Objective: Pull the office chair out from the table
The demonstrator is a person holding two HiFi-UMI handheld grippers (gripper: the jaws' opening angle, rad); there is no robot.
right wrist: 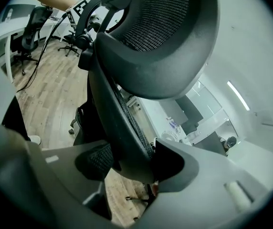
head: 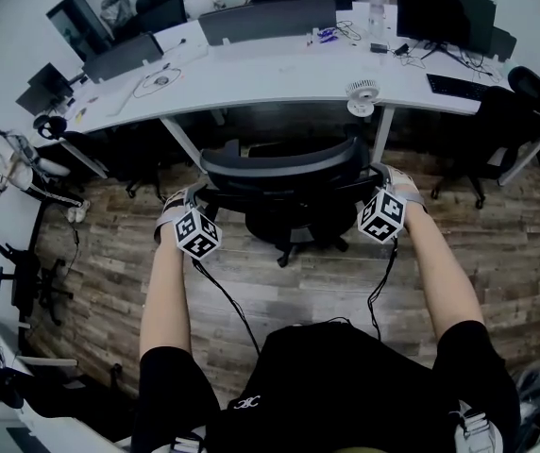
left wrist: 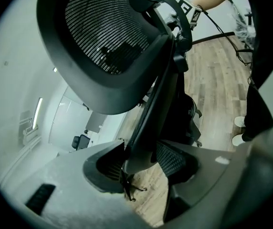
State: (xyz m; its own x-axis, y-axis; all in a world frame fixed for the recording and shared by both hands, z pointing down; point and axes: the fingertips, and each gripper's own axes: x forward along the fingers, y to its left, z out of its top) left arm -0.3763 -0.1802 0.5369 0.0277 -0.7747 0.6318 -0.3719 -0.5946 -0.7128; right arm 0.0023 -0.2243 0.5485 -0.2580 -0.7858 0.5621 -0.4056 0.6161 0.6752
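A: So where's the office chair (head: 284, 173) at?

B: On the wood floor (head: 298, 281), just in front of the white table (head: 270, 74), with its back facing the person. The left gripper (left wrist: 141, 161) is clamped on the backrest's left edge and the right gripper (right wrist: 131, 161) on its right edge.

The head view looks steeply down over the office chair (head: 284, 165); both gripper views face it close up from opposite sides.
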